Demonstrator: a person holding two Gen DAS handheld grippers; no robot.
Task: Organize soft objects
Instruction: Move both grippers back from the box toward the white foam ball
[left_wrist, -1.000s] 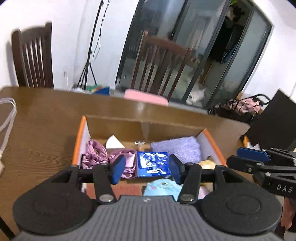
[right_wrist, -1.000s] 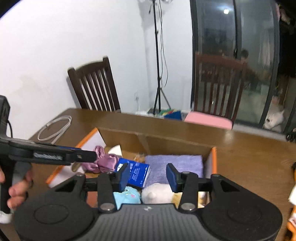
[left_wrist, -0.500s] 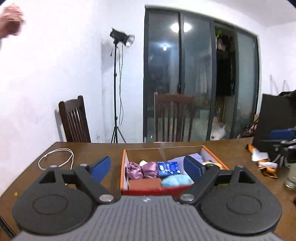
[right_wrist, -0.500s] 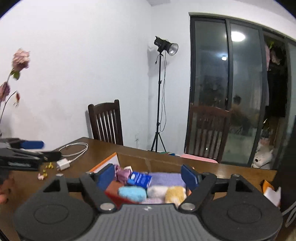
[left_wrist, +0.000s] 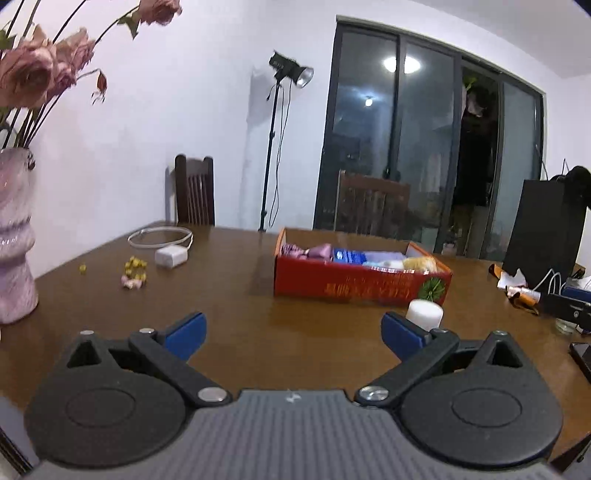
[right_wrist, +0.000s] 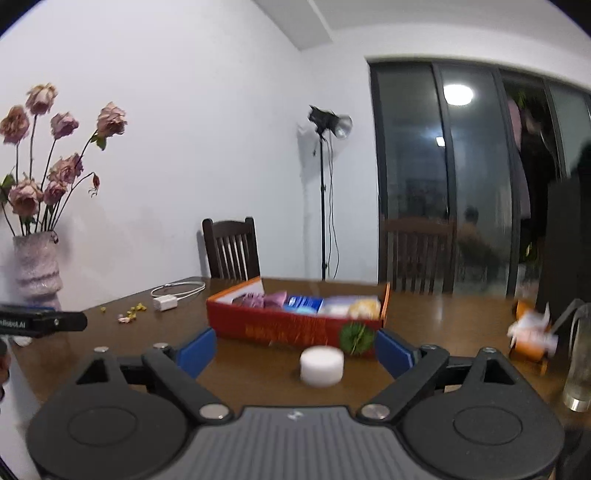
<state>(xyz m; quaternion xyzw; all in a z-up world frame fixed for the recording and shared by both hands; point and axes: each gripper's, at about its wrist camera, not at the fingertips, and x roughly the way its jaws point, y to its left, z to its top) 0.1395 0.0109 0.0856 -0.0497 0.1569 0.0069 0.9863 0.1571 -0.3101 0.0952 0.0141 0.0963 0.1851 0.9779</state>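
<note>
Fingers of left gripper and right gripper wide apart, empty — red box lettering unreadable.

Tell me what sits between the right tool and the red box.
In the right wrist view, a white puck sits on the table between the open right tool and the red box; otherwise bare wood.

A shallow red cardboard box with orange inner walls sits on the brown table, long side facing the cameras. Packed inside in a row, left to right: crumpled mauve satin cloth, a blue packet, a lilac folded cloth, a pale plush piece and a yellow fluffy one
</note>
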